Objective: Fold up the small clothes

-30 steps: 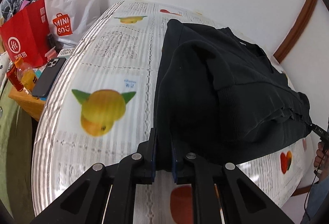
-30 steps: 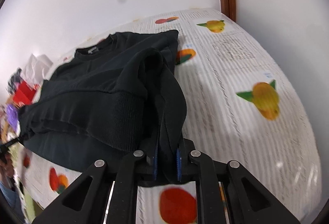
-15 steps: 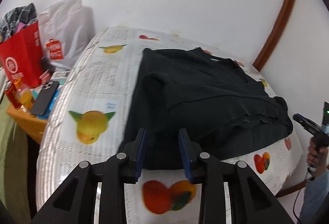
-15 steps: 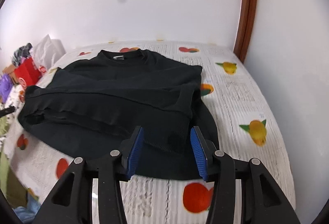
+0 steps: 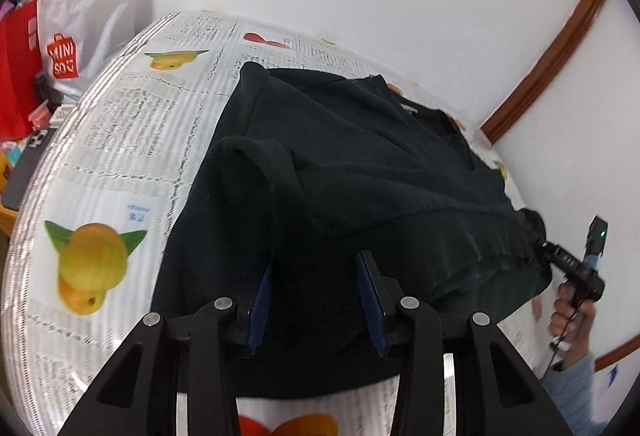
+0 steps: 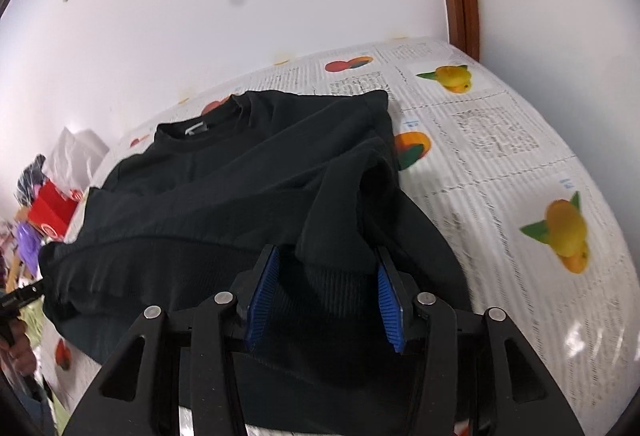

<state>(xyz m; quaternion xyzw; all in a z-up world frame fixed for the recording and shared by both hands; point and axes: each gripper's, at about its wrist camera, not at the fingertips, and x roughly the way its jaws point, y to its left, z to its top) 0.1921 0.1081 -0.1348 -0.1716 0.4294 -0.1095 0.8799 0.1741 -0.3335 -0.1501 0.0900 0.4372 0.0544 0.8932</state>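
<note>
Both grippers — left gripper (image 5: 316,292) and right gripper (image 6: 326,292) — are now hovering with jaws wide, having just let go of the black sweatshirt (image 6: 248,196), which is lying half-folded on the bed (image 6: 500,140); that fold looks done.

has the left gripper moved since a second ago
Yes. The left gripper has let go of the black sweater and its jaws now stand open; it pulled back from the bed, then came in close again.

The left claw (image 5: 316,292) and right claw (image 6: 324,296) are black, silver-screwed, with ribbed blue pads.
</note>
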